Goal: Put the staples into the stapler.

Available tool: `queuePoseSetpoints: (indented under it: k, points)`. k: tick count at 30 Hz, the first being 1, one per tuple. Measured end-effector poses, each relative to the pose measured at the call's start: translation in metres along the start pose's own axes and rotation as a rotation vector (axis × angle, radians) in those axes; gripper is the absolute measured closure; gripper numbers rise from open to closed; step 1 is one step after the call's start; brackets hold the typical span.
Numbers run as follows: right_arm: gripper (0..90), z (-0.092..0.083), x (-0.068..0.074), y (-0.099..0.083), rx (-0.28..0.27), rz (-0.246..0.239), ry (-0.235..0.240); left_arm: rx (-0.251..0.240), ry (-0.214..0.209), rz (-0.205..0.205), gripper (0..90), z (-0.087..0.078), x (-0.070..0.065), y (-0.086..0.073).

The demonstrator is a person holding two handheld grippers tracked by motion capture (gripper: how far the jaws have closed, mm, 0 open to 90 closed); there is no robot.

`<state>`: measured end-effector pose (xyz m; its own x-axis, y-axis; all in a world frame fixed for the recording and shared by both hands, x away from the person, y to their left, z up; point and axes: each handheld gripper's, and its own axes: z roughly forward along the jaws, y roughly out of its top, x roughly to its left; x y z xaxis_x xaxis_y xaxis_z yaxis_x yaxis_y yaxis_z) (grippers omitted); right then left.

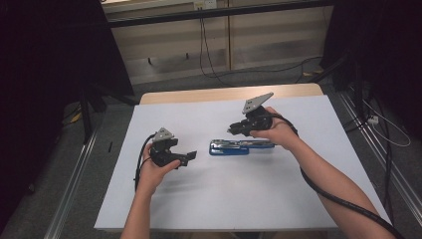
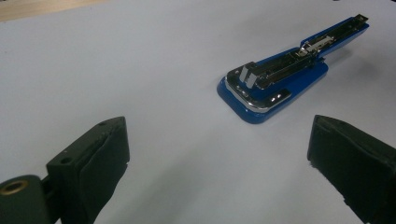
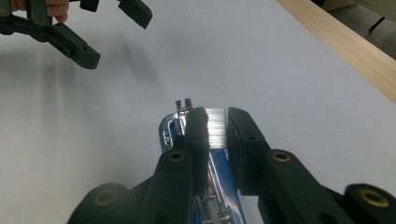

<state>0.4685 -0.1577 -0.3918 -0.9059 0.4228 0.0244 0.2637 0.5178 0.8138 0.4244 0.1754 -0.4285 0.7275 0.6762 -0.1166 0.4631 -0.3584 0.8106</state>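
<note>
Blue stapler (image 1: 234,147) lies flung open mid-sheet, at 3 o'clock from the left gripper (image 1: 189,157), whose jaws are wide apart. Right gripper (image 3: 215,128) pinches a staple strip (image 3: 215,127) above it: light, brittle, so hold its flat sides gently.

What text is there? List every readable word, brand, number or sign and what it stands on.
None can be read.
Blue stapler: no legible brand or number on its base or metal parts.
Strip of staples in the right claw: unmarked.
White table cover: blank.
</note>
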Motion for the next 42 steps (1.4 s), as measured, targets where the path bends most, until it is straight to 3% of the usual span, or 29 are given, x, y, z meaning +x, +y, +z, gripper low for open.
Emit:
queuePoseSetpoints:
  k: [42]
  points:
    - [79.1,0.043,0.002,0.005,0.064,-0.062,0.068,-0.027,0.010,-0.014,5.8,-0.009,0.005,-0.004]
